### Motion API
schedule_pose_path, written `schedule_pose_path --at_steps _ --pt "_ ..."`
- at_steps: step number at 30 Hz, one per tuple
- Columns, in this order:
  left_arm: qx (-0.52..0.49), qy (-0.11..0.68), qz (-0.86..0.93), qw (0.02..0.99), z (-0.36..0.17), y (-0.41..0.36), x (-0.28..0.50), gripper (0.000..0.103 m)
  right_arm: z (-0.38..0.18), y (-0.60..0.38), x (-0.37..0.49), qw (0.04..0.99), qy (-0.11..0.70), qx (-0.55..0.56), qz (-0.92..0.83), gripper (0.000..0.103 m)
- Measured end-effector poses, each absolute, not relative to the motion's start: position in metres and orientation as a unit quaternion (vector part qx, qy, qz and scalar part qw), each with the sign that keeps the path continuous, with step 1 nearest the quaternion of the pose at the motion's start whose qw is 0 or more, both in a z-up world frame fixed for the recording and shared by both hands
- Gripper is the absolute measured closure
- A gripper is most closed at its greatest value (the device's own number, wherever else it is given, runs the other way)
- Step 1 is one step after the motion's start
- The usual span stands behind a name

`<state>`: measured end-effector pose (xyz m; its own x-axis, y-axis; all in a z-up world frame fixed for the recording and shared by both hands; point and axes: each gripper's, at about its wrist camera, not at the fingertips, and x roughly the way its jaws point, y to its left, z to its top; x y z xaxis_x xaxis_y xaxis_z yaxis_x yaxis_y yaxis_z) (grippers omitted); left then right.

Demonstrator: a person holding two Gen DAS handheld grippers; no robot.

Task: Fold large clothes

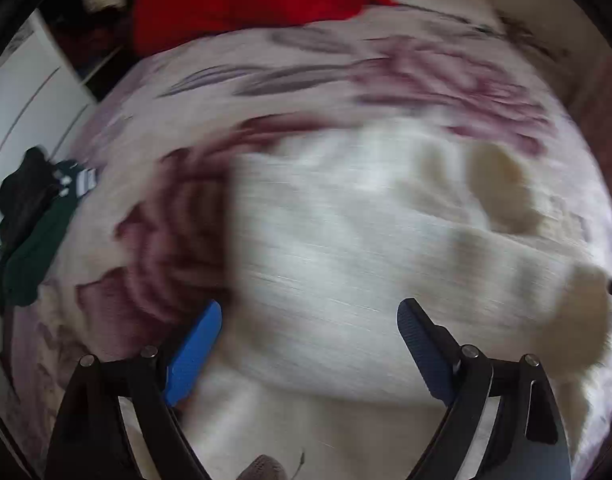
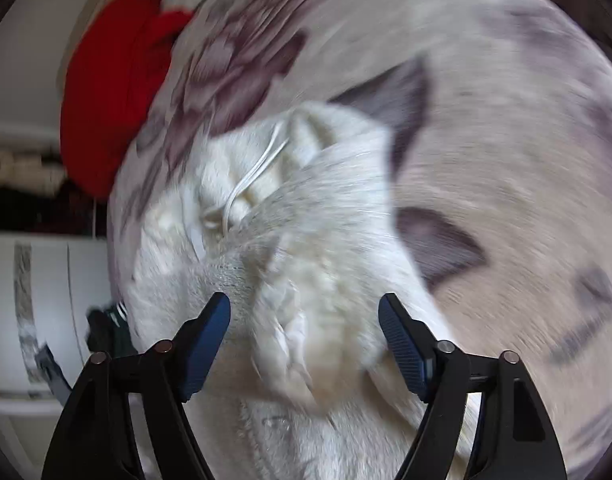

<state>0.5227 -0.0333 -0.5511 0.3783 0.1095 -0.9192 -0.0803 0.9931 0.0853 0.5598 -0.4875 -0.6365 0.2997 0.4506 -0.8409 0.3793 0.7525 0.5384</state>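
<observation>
A large cream-white fleecy garment lies spread on a bed with a purple flower-print cover. Both views are motion-blurred. My left gripper is open and empty, its blue pads just above the garment's near part. In the right wrist view the same garment lies bunched, with a white drawstring on its hood area. My right gripper is open and empty, its fingers either side of a raised fold of the garment.
A red cloth lies at the far end of the bed; it also shows in the right wrist view. Dark green and black clothes hang off the bed's left edge. A white cabinet stands at left.
</observation>
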Motion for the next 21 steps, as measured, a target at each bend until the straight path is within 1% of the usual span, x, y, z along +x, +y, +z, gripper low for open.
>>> schedule_pose_path --at_steps 2,3,5,7,8,9,11,12,14,17,18,19,20,21 --pt "0.015 0.558 0.079 0.826 -0.560 -0.020 0.533 0.013 -0.628 -0.478 0.571 0.749 0.587 0.308 0.014 0.096" --pt "0.013 0.558 0.086 0.825 -0.564 -0.013 0.537 0.013 -0.624 -0.478 0.575 0.759 0.581 0.293 0.007 0.096" --pt "0.015 0.552 0.095 0.828 -0.565 -0.009 0.541 0.013 -0.629 -0.483 0.587 0.744 0.609 0.275 0.005 0.096" --pt "0.012 0.548 0.094 0.831 -0.564 -0.010 0.541 0.013 -0.631 -0.497 0.596 0.713 0.634 0.298 0.015 0.087" --pt "0.010 0.546 0.092 0.832 -0.563 -0.011 0.541 0.013 -0.627 -0.509 0.599 0.712 0.630 0.310 0.009 0.075" --pt "0.008 0.545 0.091 0.833 -0.564 -0.013 0.544 0.013 -0.618 -0.529 0.602 0.718 0.609 0.336 -0.004 0.055" --pt "0.007 0.543 0.087 0.835 -0.564 -0.019 0.548 0.013 -0.615 -0.557 0.611 0.726 0.584 0.361 -0.034 0.037" --pt "0.008 0.543 0.085 0.836 -0.567 -0.024 0.552 0.013 -0.624 -0.570 0.624 0.724 0.588 0.357 -0.051 0.037" --pt "0.012 0.543 0.079 0.836 -0.573 -0.034 0.562 0.013 -0.654 -0.581 0.649 0.697 0.626 0.345 -0.054 0.037" --pt "0.023 0.547 0.070 0.834 -0.579 -0.047 0.573 0.013 -0.716 -0.576 0.680 0.621 0.697 0.358 -0.003 0.037" --pt "0.026 0.547 0.066 0.834 -0.581 -0.052 0.575 0.013 -0.733 -0.569 0.685 0.597 0.718 0.356 0.013 0.037" --pt "0.030 0.546 0.063 0.835 -0.582 -0.055 0.576 0.013 -0.738 -0.565 0.687 0.596 0.727 0.340 0.014 0.039" --pt "0.035 0.547 0.061 0.834 -0.584 -0.059 0.577 0.013 -0.735 -0.559 0.688 0.611 0.726 0.316 0.013 0.065" --pt "0.042 0.546 0.060 0.834 -0.586 -0.062 0.578 0.013 -0.730 -0.554 0.691 0.625 0.723 0.294 0.017 0.095"
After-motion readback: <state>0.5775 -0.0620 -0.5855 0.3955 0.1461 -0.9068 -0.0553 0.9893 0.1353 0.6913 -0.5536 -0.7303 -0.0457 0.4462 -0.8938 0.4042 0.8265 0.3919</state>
